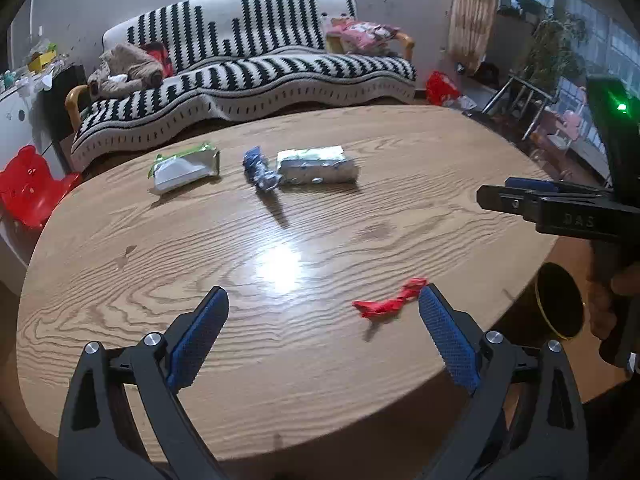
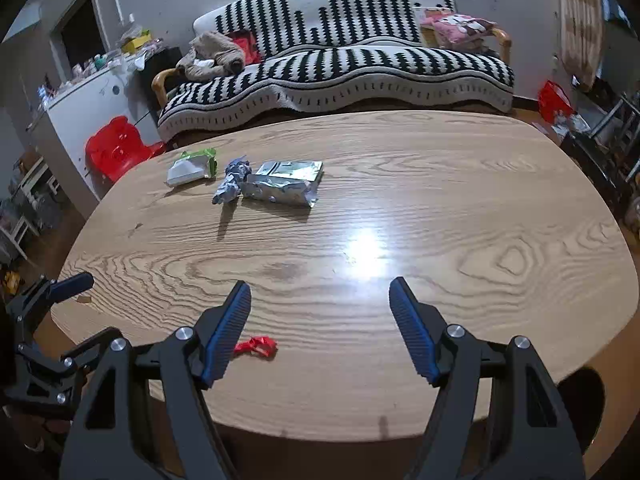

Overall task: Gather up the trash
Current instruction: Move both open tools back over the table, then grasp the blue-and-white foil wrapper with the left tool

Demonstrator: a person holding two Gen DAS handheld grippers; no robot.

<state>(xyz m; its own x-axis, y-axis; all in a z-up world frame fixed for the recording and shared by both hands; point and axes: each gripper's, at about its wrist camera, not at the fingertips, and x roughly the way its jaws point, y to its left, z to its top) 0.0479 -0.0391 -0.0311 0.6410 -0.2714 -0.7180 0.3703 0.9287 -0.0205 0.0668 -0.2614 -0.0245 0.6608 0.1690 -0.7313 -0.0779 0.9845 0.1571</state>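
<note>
While both tools hang spread and empty over the table, the left gripper has the red wrapper at two o'clock, beside its right pad; the right gripper waits, and what may be a bin sits below the table's edge, probably for drop-off.

Left gripper hangs low over wooden table, blue pads spread wide, nothing between them. Red wrapper lies crumpled on tabletop, its end just beside right pad. Farther off, three pieces in row: green-edged packet, crumpled blue wrapper, silver packet, blue wrapper touching silver packet. Right gripper reaches in from right edge above table; can't tell its spread. Dark bin sits below table's right rim. Striped sofa behind.
</note>
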